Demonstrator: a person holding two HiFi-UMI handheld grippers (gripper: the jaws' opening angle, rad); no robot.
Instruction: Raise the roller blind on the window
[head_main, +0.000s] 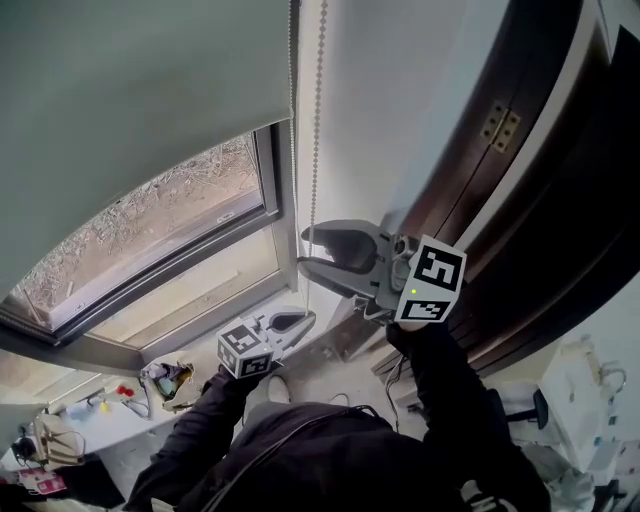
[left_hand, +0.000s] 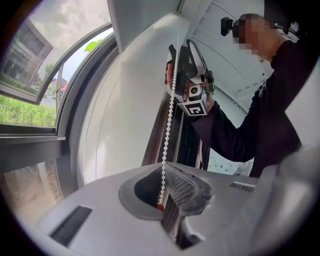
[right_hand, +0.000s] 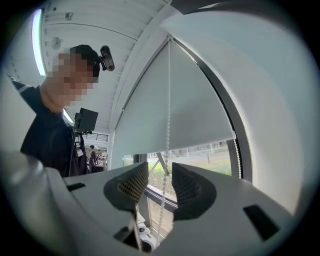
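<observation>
The grey-green roller blind (head_main: 130, 100) covers the upper part of the window (head_main: 170, 215). Its white bead chain (head_main: 318, 120) hangs along the wall beside the frame. My right gripper (head_main: 303, 247) is up at the chain, open, with the chain running loosely through the gap between its pads (right_hand: 131, 184). My left gripper (head_main: 308, 320) is lower down, near the sill, shut on the bead chain (left_hand: 169, 125), which rises taut from its jaws. In the left gripper view the right gripper (left_hand: 176, 67) shows above, along the same chain. The blind's lower edge (right_hand: 175, 148) shows in the right gripper view.
A dark wooden door frame (head_main: 540, 180) with a brass hinge (head_main: 500, 125) stands close on the right. The window sill (head_main: 120, 352) lies below, with small colourful clutter (head_main: 165, 380) near it. A second chain strand (head_main: 293, 150) hangs by the window frame.
</observation>
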